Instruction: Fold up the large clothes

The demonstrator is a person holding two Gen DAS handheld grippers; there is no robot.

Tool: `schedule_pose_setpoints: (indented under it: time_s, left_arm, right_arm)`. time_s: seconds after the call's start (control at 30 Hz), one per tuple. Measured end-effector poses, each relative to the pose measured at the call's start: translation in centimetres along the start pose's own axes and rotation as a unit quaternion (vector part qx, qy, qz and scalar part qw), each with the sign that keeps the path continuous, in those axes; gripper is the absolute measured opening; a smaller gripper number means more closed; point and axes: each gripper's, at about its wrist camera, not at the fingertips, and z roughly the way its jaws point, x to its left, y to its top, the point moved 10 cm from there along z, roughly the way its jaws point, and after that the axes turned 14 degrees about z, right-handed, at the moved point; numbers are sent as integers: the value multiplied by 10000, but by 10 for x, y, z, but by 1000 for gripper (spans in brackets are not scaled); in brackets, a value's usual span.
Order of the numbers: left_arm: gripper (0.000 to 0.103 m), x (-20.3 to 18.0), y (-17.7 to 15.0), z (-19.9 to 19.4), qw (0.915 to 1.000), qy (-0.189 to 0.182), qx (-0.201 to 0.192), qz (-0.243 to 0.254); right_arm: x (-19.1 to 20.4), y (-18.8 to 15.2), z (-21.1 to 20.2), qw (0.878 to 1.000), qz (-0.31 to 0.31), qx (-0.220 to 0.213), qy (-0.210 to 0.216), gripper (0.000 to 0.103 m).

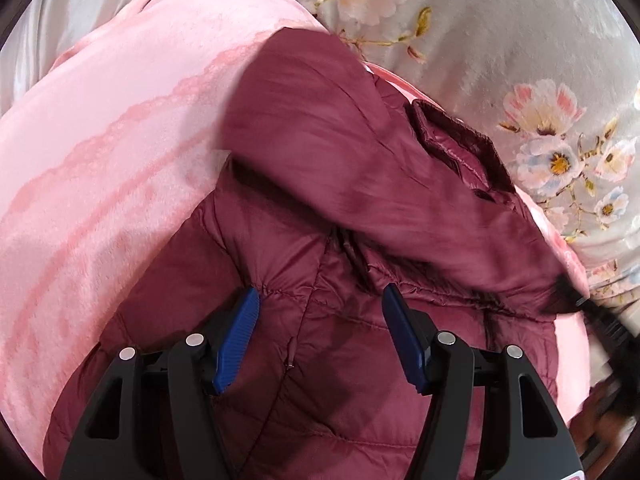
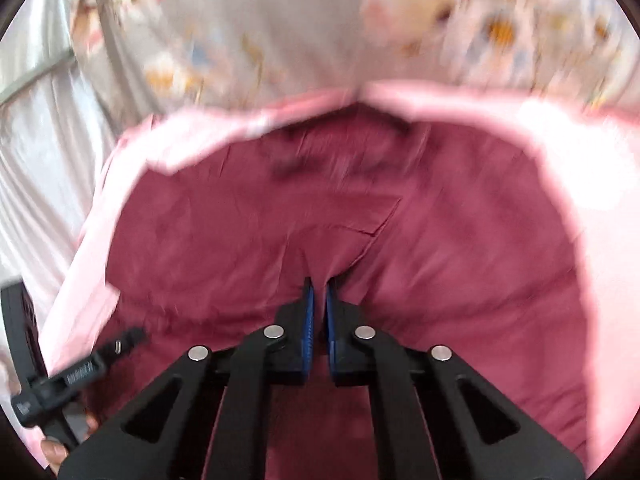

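Lying beneath left gripper (image 1: 320, 308): maroon jacket (image 1: 320, 380).

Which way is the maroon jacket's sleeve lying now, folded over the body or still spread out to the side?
Folded over. In the left wrist view the sleeve lies diagonally across the quilted jacket, its cuff end near the right gripper.
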Motion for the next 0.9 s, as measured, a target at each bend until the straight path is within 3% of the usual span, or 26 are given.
schedule_pose_setpoints:
  time_s: [0.1, 0.2, 0.33, 0.6, 0.7, 0.73, 0.77, 0.9]
  left_arm:
    - [62, 4, 8, -3, 9997, -126, -26, -186]
    - [62, 8, 26, -6, 9985, -353, -107, -400]
    - [62, 9, 61, -3, 9936, -794, -222, -768]
    - [59, 34, 99, 41, 9878, -665, 14, -1408]
    - [27, 45, 102, 50, 9904, -372, 73, -1328]
    - [7, 49, 103, 52, 9914, -254, 113, -1282]
    - [1, 55, 103, 53, 9918, -108, 135, -1267]
    - [0, 71, 107, 47, 9922, 99, -13, -1245]
  right_arm:
    - [-19, 44, -14, 9983, -118, -448, -365, 4]
    - [-50, 70, -10, 9963, -28, -549, -662, 4]
    - [-82, 78, 5, 9961, 143, -403, -767, 4]
    - [-103, 68, 22, 9957, 168, -204, -890, 4]
    - [-113, 54, 35, 9954, 166, -26, -948, 4]
    - [-117, 50, 38, 9951, 184, 23, -970, 4]
    - [-120, 46, 40, 9950, 209, 54, -980, 4]
    - [-138, 30, 48, 9933, 357, 147, -1086, 4]
